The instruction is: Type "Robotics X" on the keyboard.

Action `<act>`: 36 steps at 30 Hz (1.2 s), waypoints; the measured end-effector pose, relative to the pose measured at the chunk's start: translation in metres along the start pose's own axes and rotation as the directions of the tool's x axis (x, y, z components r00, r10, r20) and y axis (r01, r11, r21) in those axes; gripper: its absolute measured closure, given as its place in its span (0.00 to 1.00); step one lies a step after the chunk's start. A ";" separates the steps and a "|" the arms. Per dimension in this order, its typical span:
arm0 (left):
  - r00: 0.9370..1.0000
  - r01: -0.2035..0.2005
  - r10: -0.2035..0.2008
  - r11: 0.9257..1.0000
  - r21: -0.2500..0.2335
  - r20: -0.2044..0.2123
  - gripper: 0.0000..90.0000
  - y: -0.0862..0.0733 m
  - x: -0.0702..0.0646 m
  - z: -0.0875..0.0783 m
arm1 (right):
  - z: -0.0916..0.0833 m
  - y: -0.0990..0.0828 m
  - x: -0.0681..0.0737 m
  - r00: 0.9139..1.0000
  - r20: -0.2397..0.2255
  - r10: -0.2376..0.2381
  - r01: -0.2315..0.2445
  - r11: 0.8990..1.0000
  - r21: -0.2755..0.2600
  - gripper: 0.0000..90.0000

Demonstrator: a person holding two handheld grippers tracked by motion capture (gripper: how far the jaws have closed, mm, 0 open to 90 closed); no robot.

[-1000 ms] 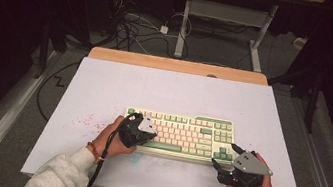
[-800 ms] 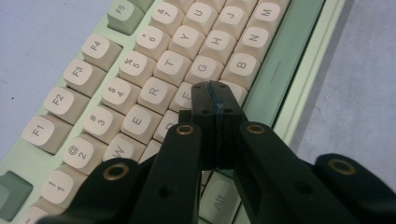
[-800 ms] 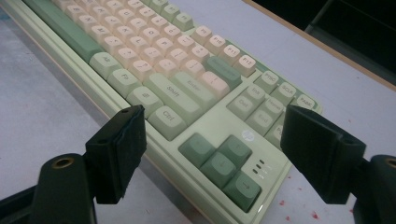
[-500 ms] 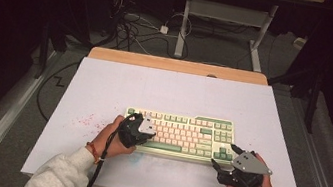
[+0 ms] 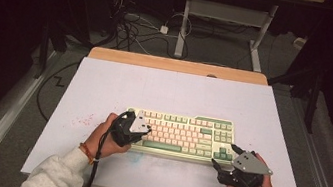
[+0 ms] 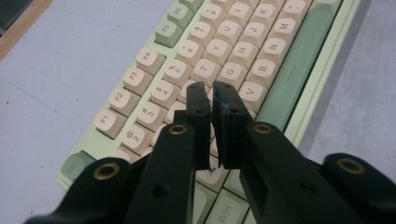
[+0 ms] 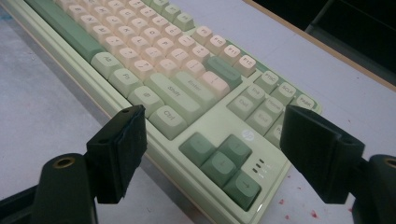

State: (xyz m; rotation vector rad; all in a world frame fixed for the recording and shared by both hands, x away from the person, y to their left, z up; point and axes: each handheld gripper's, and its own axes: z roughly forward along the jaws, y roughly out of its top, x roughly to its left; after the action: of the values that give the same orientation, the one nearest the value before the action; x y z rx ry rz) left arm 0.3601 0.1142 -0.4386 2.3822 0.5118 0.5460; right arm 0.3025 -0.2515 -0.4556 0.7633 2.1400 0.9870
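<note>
A pale green keyboard (image 5: pixel 184 127) with cream and green keys lies on the white table top (image 5: pixel 155 86). My left gripper (image 5: pixel 147 131) hovers over the keyboard's left part (image 6: pixel 261 51). In the left gripper view its tips (image 6: pixel 211 86) point down at the keys near the letter row. Its jaws have just been opening and stand a narrow slit apart with nothing between them. My right gripper (image 5: pixel 224 155) sits at the keyboard's near right corner, jaws wide open. In the right gripper view its jaws (image 7: pixel 215 126) frame the arrow keys (image 7: pixel 224 161) without touching them.
A wooden strip (image 5: pixel 179 65) borders the table's far edge. Red specks (image 5: pixel 81 120) mark the surface left of the keyboard. Cables (image 5: pixel 134 27) and a metal frame (image 5: pixel 186 20) lie on the floor beyond. Dark gaps run along both sides of the table.
</note>
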 end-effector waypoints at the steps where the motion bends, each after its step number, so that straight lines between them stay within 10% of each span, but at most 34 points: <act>1: 1.000 -0.001 0.001 1.000 -0.013 0.002 0.91 -0.001 0.000 -0.001 | 0.000 0.000 0.000 1.000 0.000 0.000 0.000 1.000 0.001 0.26; 19: 0.998 0.030 -0.036 0.995 -0.097 -0.061 0.26 -0.023 0.002 -0.018 | 0.000 -0.001 0.000 1.000 -0.005 0.003 -0.003 1.000 -0.003 0.26; 36: 0.980 0.090 -0.107 0.990 -0.109 -0.167 0.20 -0.062 0.004 -0.034 | 0.000 0.000 0.000 1.000 -0.008 0.011 -0.011 1.000 -0.008 0.25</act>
State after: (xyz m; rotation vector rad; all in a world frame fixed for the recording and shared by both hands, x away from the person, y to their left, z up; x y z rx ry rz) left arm 0.3328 0.1784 -0.4537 2.2126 0.6593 0.7206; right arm 0.3026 -0.2517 -0.4553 0.7697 2.1392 1.0051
